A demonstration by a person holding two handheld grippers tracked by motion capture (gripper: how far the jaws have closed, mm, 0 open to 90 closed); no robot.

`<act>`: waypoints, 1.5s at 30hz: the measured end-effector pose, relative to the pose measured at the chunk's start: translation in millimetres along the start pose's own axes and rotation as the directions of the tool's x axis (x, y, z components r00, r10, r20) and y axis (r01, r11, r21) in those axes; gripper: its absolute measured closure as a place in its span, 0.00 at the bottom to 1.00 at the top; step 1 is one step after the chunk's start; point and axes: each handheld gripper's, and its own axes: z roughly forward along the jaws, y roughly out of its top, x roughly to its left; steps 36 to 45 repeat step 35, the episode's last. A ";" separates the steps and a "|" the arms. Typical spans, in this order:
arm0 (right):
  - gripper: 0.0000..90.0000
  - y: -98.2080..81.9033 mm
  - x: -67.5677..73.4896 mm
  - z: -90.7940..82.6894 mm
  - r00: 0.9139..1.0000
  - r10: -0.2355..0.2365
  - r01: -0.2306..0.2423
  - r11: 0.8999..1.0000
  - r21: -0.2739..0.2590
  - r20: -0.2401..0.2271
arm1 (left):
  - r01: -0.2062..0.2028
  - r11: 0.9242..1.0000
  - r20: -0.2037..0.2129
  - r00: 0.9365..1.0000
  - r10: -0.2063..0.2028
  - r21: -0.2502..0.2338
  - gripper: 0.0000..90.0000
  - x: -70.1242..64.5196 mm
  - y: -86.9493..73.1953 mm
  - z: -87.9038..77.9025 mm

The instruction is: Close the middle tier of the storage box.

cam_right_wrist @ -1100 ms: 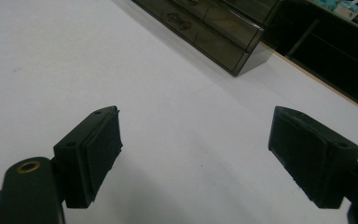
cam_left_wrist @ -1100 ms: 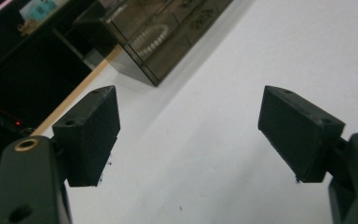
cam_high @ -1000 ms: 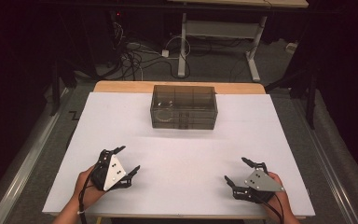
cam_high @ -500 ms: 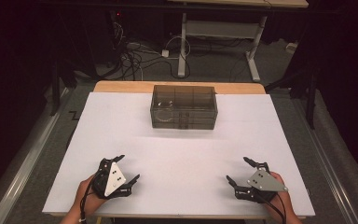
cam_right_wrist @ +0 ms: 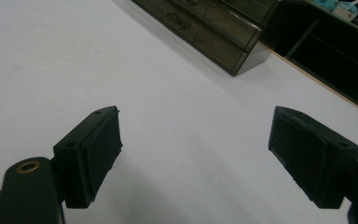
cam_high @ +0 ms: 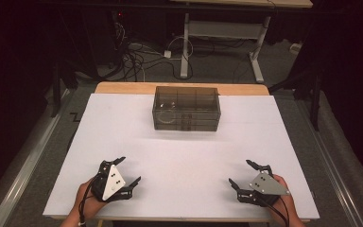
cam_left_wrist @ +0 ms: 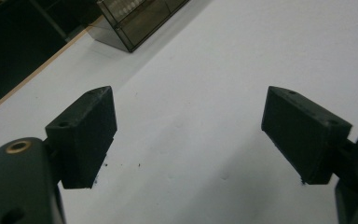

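Note:
A smoky transparent drawer box stands at the back middle of the white table; it is also visible at the top of the left gripper view and the right gripper view. Its drawers look closed. My left gripper rests near the front left edge, held by a hand, jaws wide apart with nothing between them. My right gripper sits near the front right edge, likewise open and empty. Both are far from the box.
Beyond the table's wooden back edge lies a dark floor with cables and a desk frame. A metal rail runs along the table's left side, and another along the right.
Both grippers have drifted slightly toward the front edge of the table, still open. The box has not moved.

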 end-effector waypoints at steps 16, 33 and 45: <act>0.19 -1.3 -0.1 2.3 1.000 -0.006 0.006 1.000 0.009 -0.014 | 0.001 1.000 -0.003 1.000 -0.001 0.016 0.20 -1.1 -0.8 3.2; 0.19 -4.0 -0.5 0.5 1.000 0.000 0.000 1.000 0.018 -0.002 | 0.016 1.000 -0.002 1.000 -0.016 0.018 0.20 2.1 -0.1 6.8; 0.19 -4.5 -1.0 -0.2 1.000 0.002 -0.002 1.000 0.022 0.002 | 0.015 1.000 0.002 1.000 -0.015 0.020 0.20 2.1 0.2 7.6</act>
